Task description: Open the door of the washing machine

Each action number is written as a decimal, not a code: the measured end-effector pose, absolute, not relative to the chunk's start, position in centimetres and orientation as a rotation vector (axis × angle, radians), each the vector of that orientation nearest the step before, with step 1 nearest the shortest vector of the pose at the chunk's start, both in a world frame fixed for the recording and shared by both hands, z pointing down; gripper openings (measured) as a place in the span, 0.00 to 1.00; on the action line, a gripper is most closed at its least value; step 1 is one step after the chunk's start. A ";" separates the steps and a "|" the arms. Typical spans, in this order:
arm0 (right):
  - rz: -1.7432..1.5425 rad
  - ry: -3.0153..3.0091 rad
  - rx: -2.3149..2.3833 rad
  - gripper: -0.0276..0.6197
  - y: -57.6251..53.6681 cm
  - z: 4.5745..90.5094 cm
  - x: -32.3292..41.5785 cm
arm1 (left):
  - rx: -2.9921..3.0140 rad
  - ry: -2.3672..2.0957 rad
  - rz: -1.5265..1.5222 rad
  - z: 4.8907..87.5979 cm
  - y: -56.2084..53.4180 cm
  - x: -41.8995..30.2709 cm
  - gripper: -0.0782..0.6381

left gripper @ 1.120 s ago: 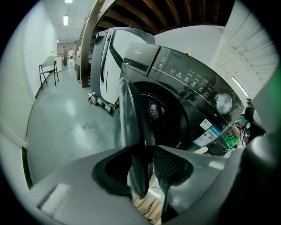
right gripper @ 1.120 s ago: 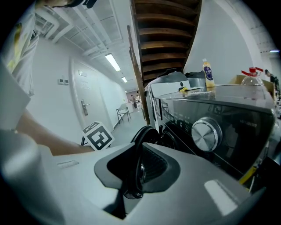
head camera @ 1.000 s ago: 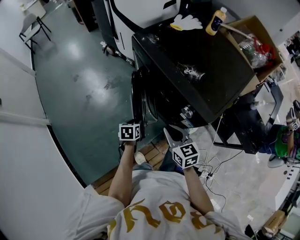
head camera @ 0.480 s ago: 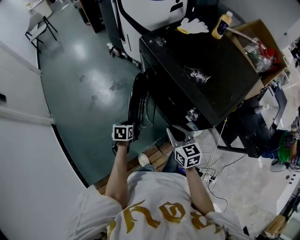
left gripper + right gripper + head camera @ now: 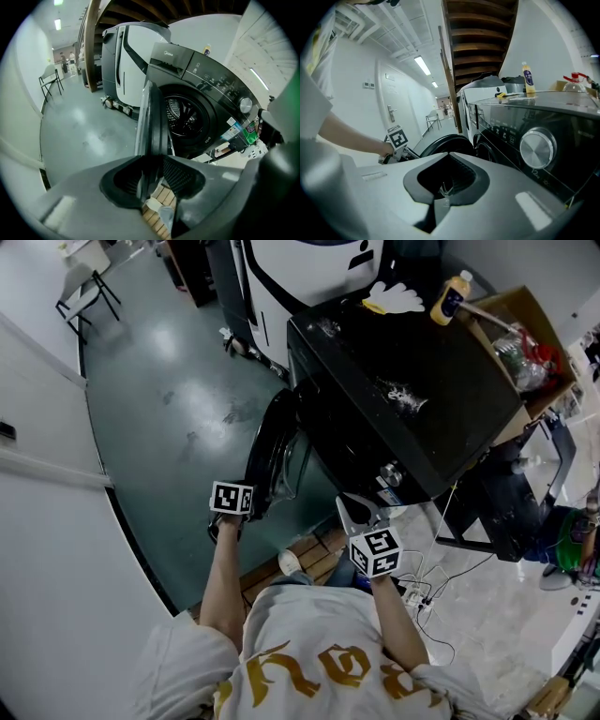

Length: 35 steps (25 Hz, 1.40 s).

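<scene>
The black front-loading washing machine stands at the centre of the head view. Its round door is swung well out to the left, and the drum opening shows. My left gripper is shut on the door's outer edge. In the left gripper view the door is edge-on and runs straight in between that gripper's jaws. My right gripper hangs shut and holding nothing near the machine's front right corner, beside the control dial. The door also shows in the right gripper view.
A yellow bottle, a white cloth and a cardboard box are at the machine's far side. A white appliance stands behind. Wooden slats and cables lie by my feet. A white wall runs along the left.
The door has swung further out to the left, and my left gripper has moved left with its edge. The right gripper has hardly moved.
</scene>
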State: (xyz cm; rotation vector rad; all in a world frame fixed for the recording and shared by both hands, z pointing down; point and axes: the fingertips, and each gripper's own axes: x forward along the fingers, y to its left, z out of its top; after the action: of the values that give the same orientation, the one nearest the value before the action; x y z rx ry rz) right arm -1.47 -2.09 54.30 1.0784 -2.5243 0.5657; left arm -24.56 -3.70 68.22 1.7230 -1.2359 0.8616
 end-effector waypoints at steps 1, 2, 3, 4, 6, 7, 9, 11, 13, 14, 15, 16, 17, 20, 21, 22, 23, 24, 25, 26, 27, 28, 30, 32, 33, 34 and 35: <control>0.562 -2.518 1.072 0.05 -2.1 54.4 -1.6 | 1.720 -1.238 0.868 68.3 -3.7 -24.9 0.31; 0.559 -2.512 1.067 0.05 -2.1 54.6 -1.8 | 1.720 -1.241 0.875 68.4 -3.8 -25.3 0.31; 0.557 -2.507 1.064 0.05 -2.1 54.7 -1.9 | 1.722 -1.243 0.884 68.5 -3.9 -25.6 0.31; 0.555 -2.502 1.060 0.05 -2.1 54.8 -2.0 | 1.724 -1.244 0.894 68.8 -4.0 -26.0 0.31; 0.551 -2.497 1.050 0.05 -2.1 54.9 -2.3 | 1.726 -1.248 0.914 68.9 -4.1 -26.5 0.31; 0.549 -2.495 1.046 0.05 -2.1 54.9 -2.4 | 1.726 -1.251 0.922 68.9 -4.1 -26.8 0.31; 0.545 -2.492 1.041 0.05 -2.1 54.9 -2.6 | 1.722 -1.257 0.935 68.8 -4.2 -27.3 0.31; 0.542 -2.490 1.040 0.05 -2.1 54.9 -2.7 | 1.719 -1.263 0.943 68.8 -4.2 -27.6 0.31; 0.542 -2.489 1.040 0.05 -2.1 54.9 -2.8 | 1.719 -1.268 0.949 68.8 -4.3 -27.8 0.31; 0.542 -2.488 1.038 0.05 -2.2 55.0 -2.8 | 1.719 -1.269 0.951 68.9 -4.3 -27.9 0.31; 0.543 -2.485 1.036 0.05 -2.2 55.1 -2.9 | 1.720 -1.270 0.952 68.9 -4.3 -27.9 0.31; 0.542 -2.482 1.033 0.05 -2.2 55.1 -2.9 | 1.720 -1.270 0.953 68.9 -4.3 -27.9 0.31; 0.542 -2.477 1.031 0.05 -2.2 55.2 -3.0 | 1.721 -1.271 0.953 68.9 -4.3 -28.0 0.31; 0.539 -2.468 1.028 0.05 -2.2 55.3 -3.1 | 1.720 -1.274 0.952 68.9 -4.3 -28.0 0.31; 0.539 -2.468 1.027 0.05 -2.2 55.4 -3.1 | 1.720 -1.278 0.952 68.8 -4.3 -28.0 0.31; 0.540 -2.468 1.027 0.05 -2.2 55.4 -3.0 | 1.719 -1.283 0.954 68.8 -4.3 -28.0 0.31; 0.542 -2.468 1.027 0.05 -2.2 55.4 -3.0 | 1.719 -1.287 0.955 68.9 -4.4 -27.9 0.31; 0.544 -2.468 1.028 0.05 -2.2 55.5 -2.9 | 1.720 -1.289 0.956 68.9 -4.4 -27.9 0.31; 0.546 -2.468 1.029 0.05 -2.2 55.5 -2.9 | 1.721 -1.289 0.956 68.9 -4.4 -27.9 0.31; 0.547 -2.468 1.030 0.05 -2.3 55.5 -2.9 | 1.721 -1.288 0.957 68.9 -4.4 -27.9 0.31; 0.547 -2.468 1.032 0.05 -2.3 55.5 -2.9 | 1.721 -1.286 0.959 68.9 -4.4 -27.9 0.31; 0.547 -2.468 1.033 0.05 -2.3 55.5 -2.9 | 1.720 -1.285 0.960 68.9 -4.4 -27.9 0.31; 0.545 -2.469 1.032 0.05 -2.2 55.4 -3.1 | 1.720 -1.285 0.960 68.9 -4.3 -27.9 0.31; 0.543 -2.469 1.029 0.05 -2.2 55.3 -3.2 | 1.723 -1.285 0.961 68.8 -4.3 -28.0 0.31; 0.543 -2.470 1.028 0.05 -2.2 55.4 -3.2 | 1.724 -1.284 0.963 68.8 -4.3 -28.0 0.31; 0.544 -2.470 1.026 0.05 -2.2 55.4 -3.2 | 1.725 -1.283 0.964 68.8 -4.3 -28.0 0.31; 0.545 -2.471 1.025 0.05 -2.2 55.4 -3.3 | 1.725 -1.283 0.965 68.8 -4.3 -28.0 0.31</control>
State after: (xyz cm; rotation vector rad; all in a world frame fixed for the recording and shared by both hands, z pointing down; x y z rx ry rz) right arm -3.27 -2.24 55.42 1.0249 -2.4705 0.5445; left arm -27.97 -4.33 68.81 1.7253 -1.2830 0.9647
